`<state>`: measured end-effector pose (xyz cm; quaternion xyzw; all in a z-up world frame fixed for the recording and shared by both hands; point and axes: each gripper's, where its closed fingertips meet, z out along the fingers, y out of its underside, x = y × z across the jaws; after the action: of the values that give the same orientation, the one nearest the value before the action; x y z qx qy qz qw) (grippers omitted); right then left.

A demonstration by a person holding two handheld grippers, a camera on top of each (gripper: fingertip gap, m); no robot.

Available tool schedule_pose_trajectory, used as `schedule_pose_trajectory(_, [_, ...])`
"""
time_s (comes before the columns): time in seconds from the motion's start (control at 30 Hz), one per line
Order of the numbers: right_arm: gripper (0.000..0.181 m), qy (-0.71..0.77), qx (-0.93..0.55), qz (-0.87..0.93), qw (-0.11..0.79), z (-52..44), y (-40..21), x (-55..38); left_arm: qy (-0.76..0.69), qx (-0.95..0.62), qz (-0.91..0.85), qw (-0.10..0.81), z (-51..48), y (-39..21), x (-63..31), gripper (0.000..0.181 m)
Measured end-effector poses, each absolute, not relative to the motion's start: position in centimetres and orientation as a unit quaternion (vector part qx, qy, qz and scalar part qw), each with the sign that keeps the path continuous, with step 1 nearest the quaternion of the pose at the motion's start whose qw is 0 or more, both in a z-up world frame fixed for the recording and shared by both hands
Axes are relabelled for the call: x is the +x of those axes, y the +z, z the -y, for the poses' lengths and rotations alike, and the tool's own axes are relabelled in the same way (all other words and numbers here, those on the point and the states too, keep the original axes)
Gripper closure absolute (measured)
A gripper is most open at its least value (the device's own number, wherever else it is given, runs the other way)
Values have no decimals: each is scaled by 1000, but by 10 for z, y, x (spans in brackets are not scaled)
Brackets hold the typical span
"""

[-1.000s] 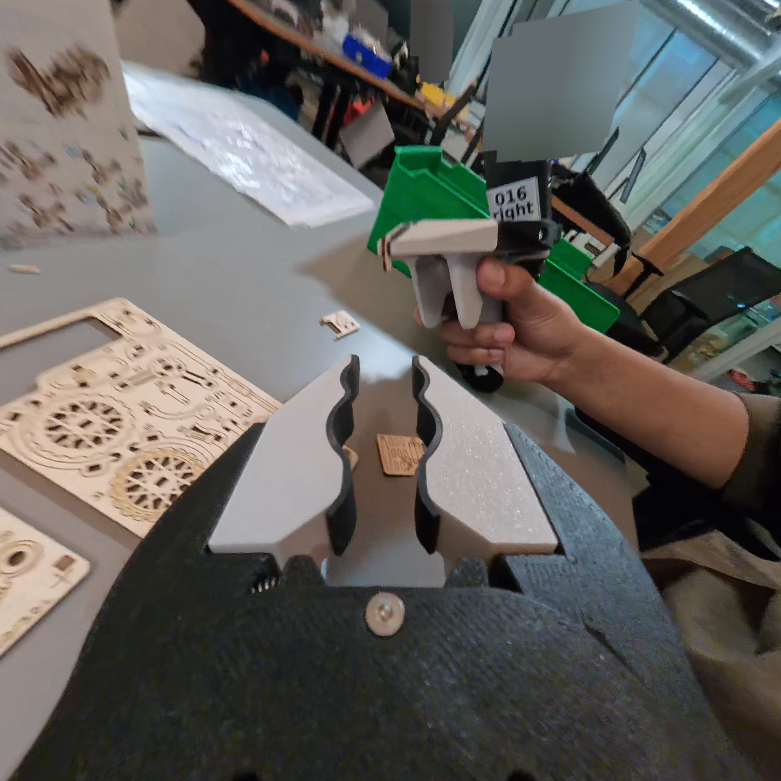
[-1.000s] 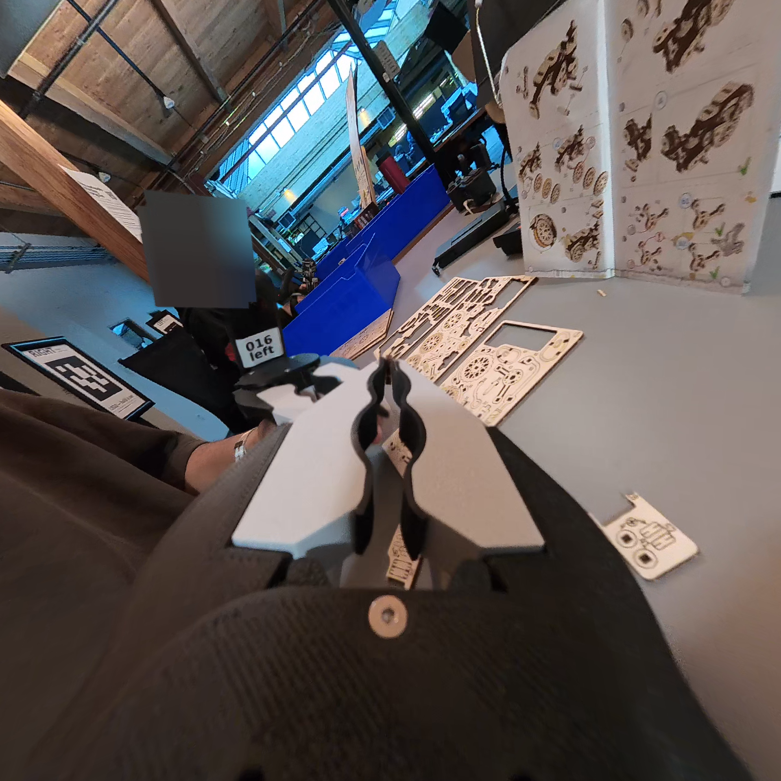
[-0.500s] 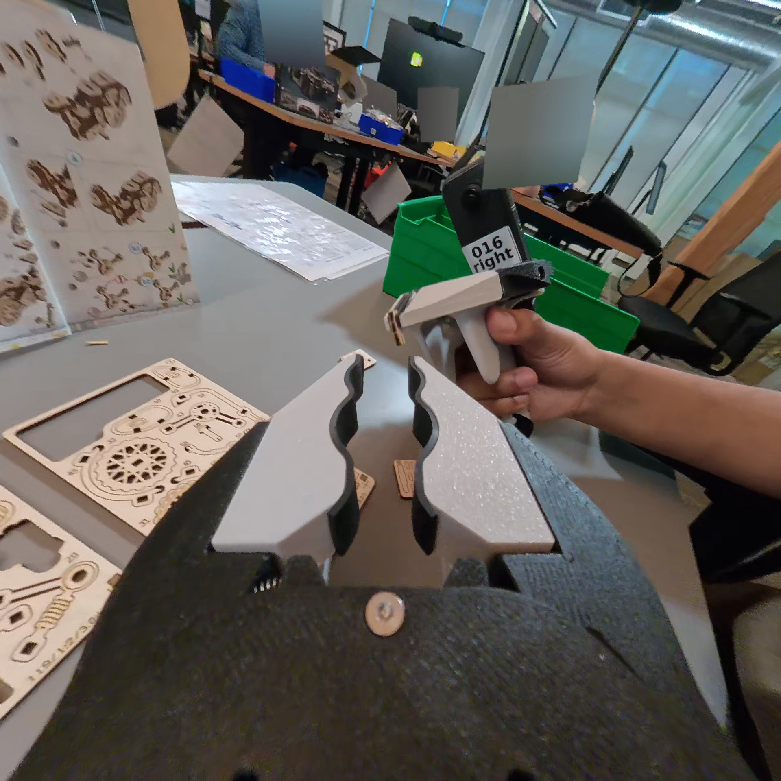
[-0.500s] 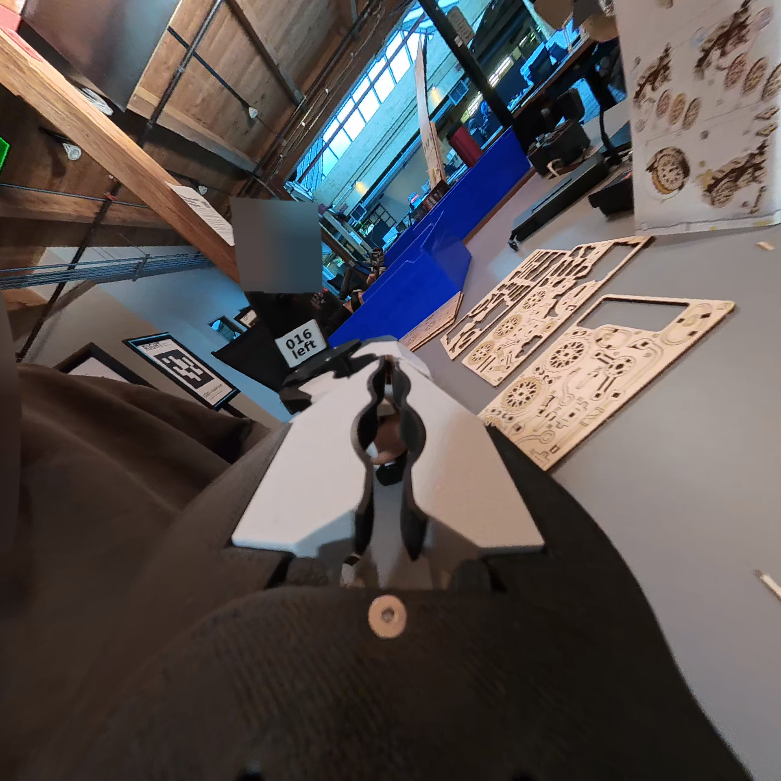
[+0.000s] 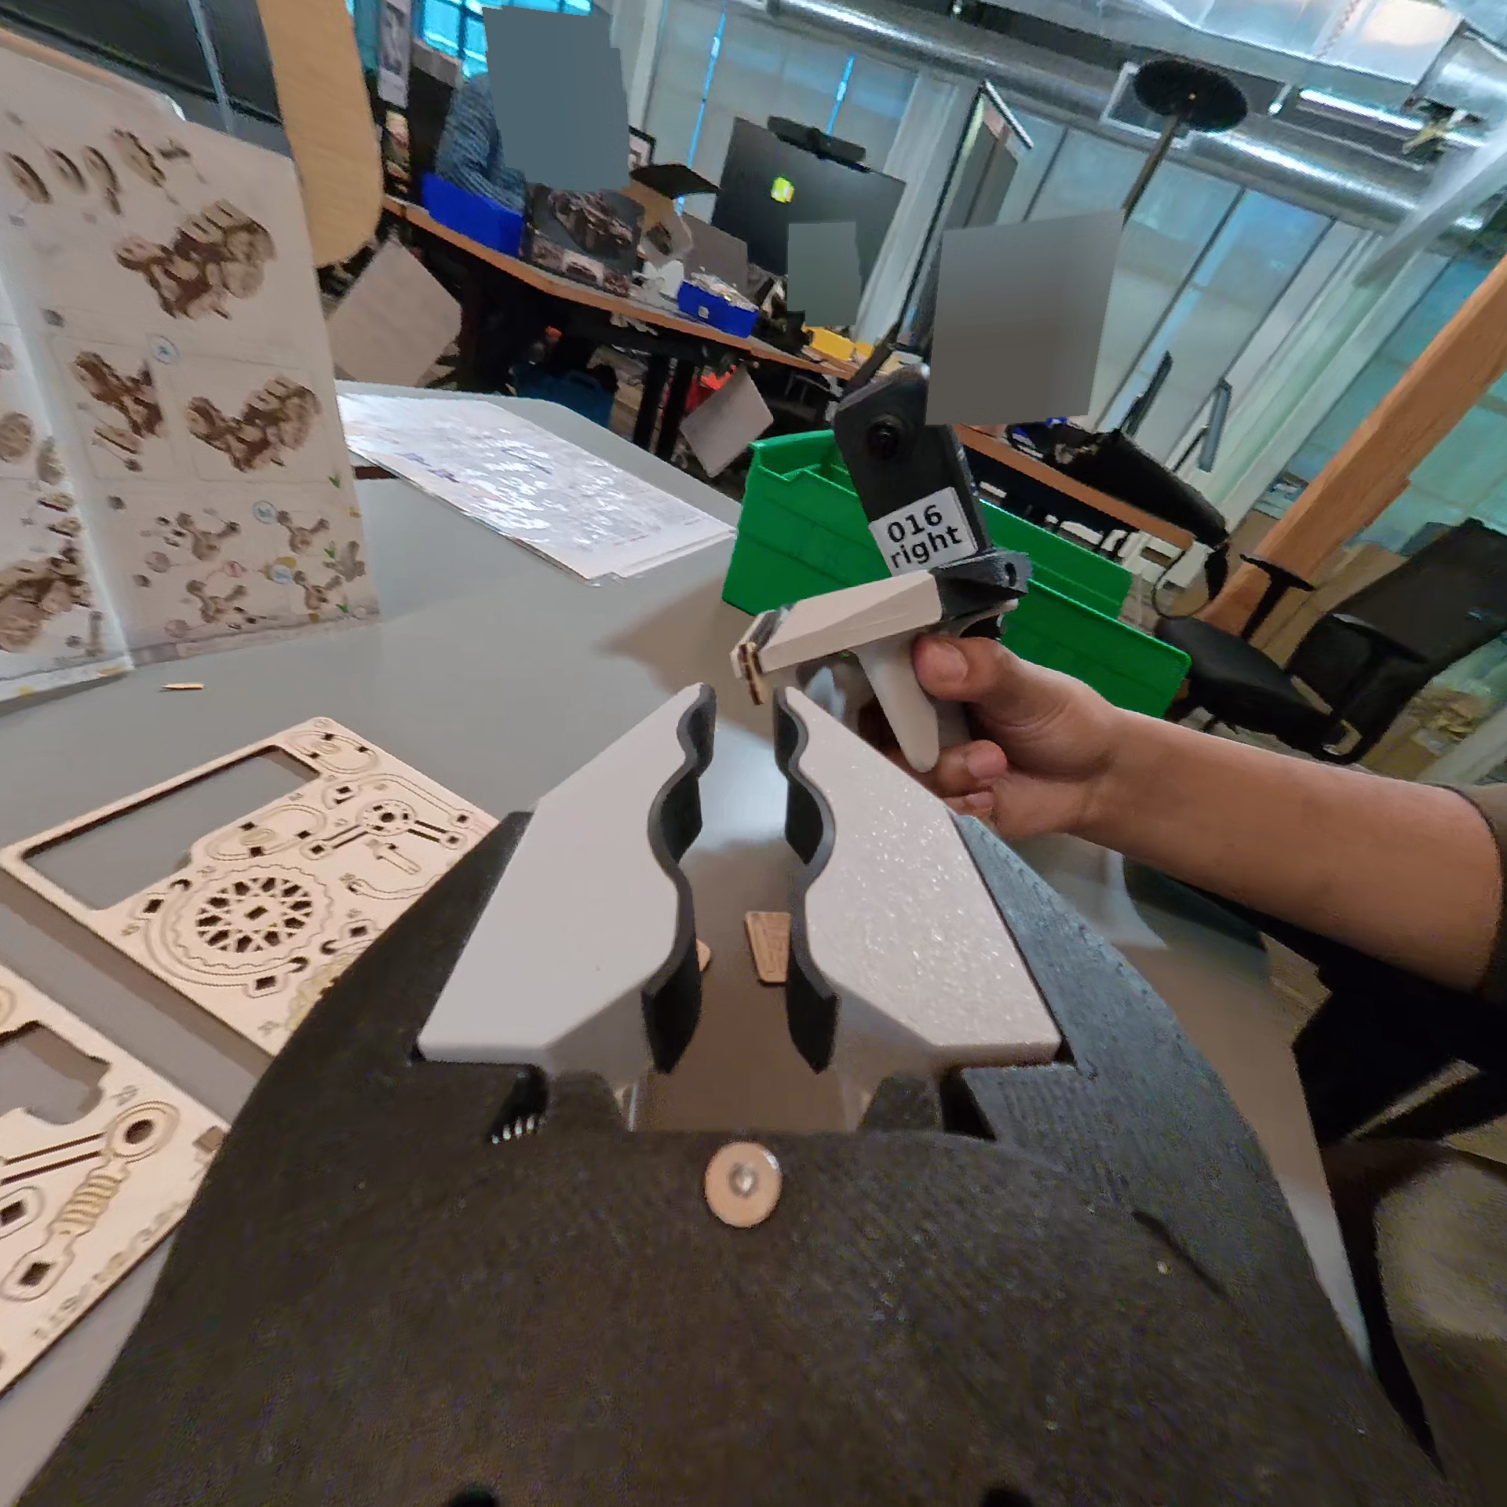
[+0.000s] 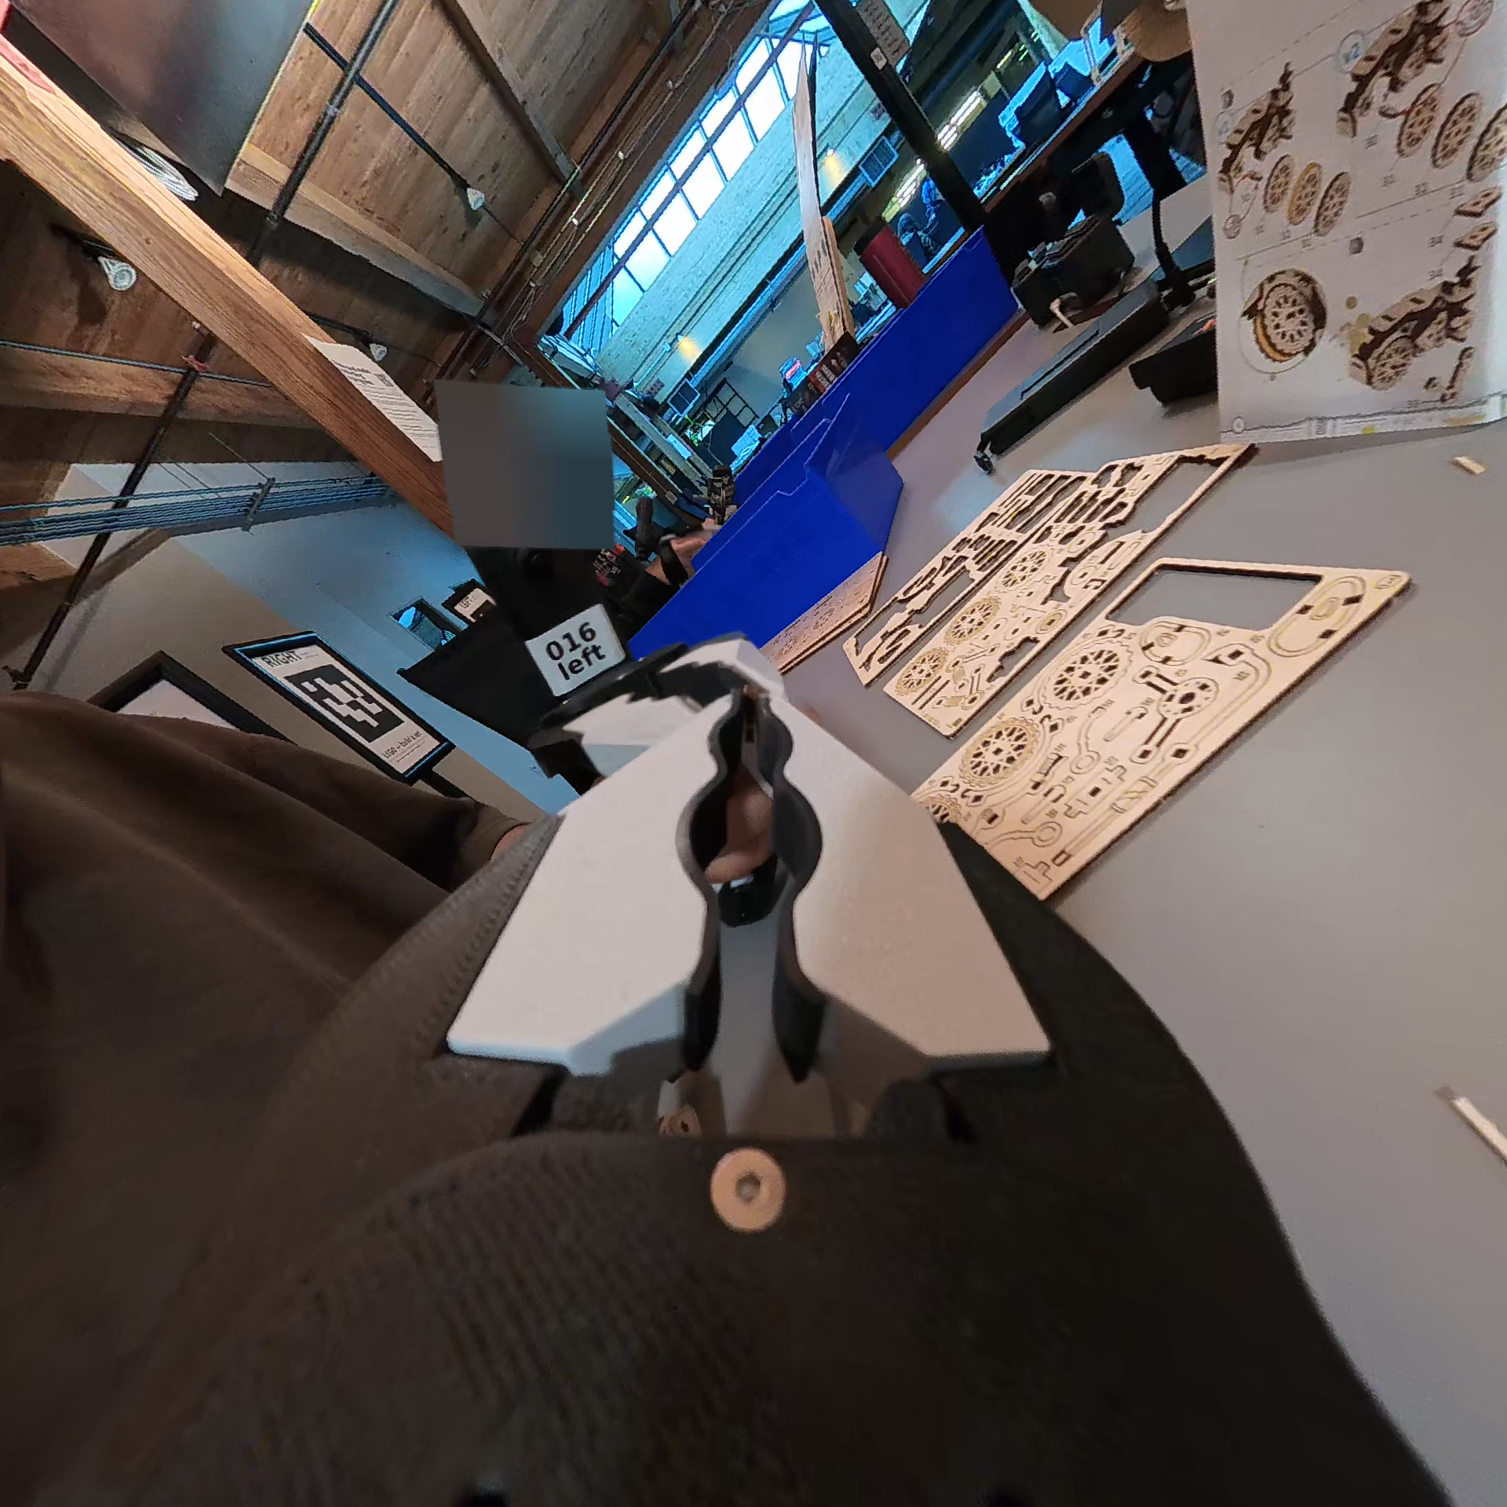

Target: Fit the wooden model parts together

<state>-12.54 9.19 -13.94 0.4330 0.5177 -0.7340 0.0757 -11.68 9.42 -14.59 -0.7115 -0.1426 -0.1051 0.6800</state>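
Left gripper (image 5: pixel 740 718): jaws parted, nothing between them, raised above the grey table (image 5: pixel 506 652). Through the gap, two small loose wooden pieces lie on the table: one with engraving (image 5: pixel 768 944), and the edge of another (image 5: pixel 701 954) mostly hidden behind the left finger.

Right gripper (image 5: pixel 754 665), held in a person's hand (image 5: pixel 1019 734), sits just ahead of the left gripper's fingertips, tips pointing toward them. Its jaws are clenched on a thin wooden part (image 5: pixel 746 656), seen edge-on as layered ply at the tips. In the right wrist view the same part (image 6: pixel 749 709) shows as a thin sliver pinched at the very tip of the right gripper (image 6: pixel 750 705); its shape cannot be made out.

Left of the grippers, laser-cut plywood sheets (image 5: pixel 236 881) lie flat, wheels and links still in the frames; a second sheet (image 5: pixel 73 1174) lies nearer. An instruction sheet (image 5: pixel 163 367) stands upright behind them. A green bin (image 5: pixel 799 530) sits at the table's far edge.
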Motion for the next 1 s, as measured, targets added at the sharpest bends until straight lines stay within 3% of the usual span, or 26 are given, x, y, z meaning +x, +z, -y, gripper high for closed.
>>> schedule_pose_trajectory(1.0, [181,-733,433,-520,70,-93,-141,-126,-123,-707,165,676,-93,-149,-121,170])
